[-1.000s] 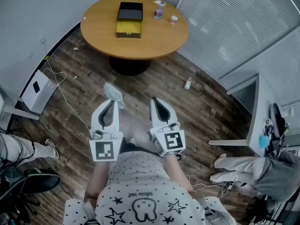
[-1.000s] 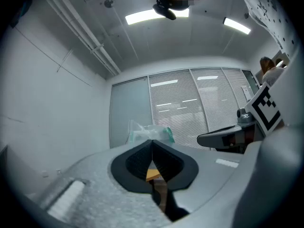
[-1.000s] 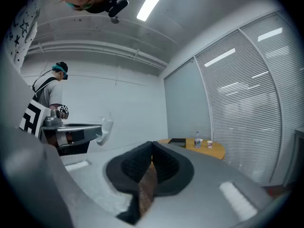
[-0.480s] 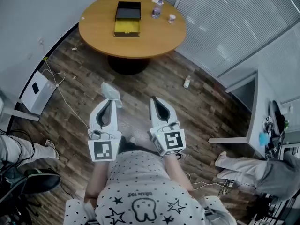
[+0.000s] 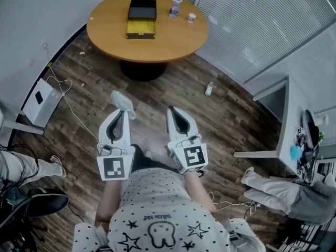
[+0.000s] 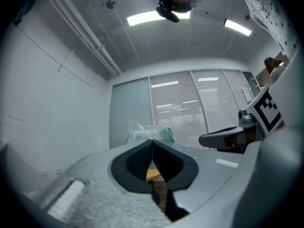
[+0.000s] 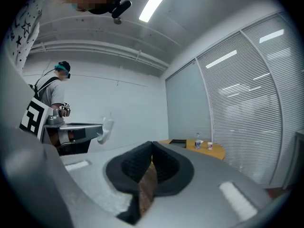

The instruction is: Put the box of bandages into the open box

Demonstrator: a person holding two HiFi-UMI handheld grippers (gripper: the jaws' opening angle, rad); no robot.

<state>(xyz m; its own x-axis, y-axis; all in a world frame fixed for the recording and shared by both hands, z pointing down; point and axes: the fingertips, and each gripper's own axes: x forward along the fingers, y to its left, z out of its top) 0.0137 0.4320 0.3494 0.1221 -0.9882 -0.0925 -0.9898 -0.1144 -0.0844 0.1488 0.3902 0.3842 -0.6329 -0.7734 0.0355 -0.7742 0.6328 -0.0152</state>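
Note:
The open box (image 5: 142, 26), black lid raised over a yellow inside, lies on the round wooden table (image 5: 163, 43) far ahead of me. It also shows small in the right gripper view as the open box (image 7: 177, 141). My left gripper (image 5: 123, 111) is held low over the floor, well short of the table. It is shut on the box of bandages (image 5: 122, 101), a pale crinkly pack that sticks out past its tips. In the left gripper view the pack (image 6: 149, 132) rises beyond the left gripper (image 6: 152, 142). My right gripper (image 5: 172, 109), seen closer as the right gripper (image 7: 152, 144), is shut with nothing in it.
A bottle (image 5: 173, 9) and a small cup (image 5: 191, 18) stand on the table right of the box. On the wooden floor are a white device (image 5: 39, 101) with cables, and a small bottle (image 5: 209, 90). A desk (image 5: 294, 125) and another person's legs (image 5: 273, 190) are at the right.
The table has slid slightly up and left in the head view. Both grippers keep their places and stay shut. The legs at the right have shifted.

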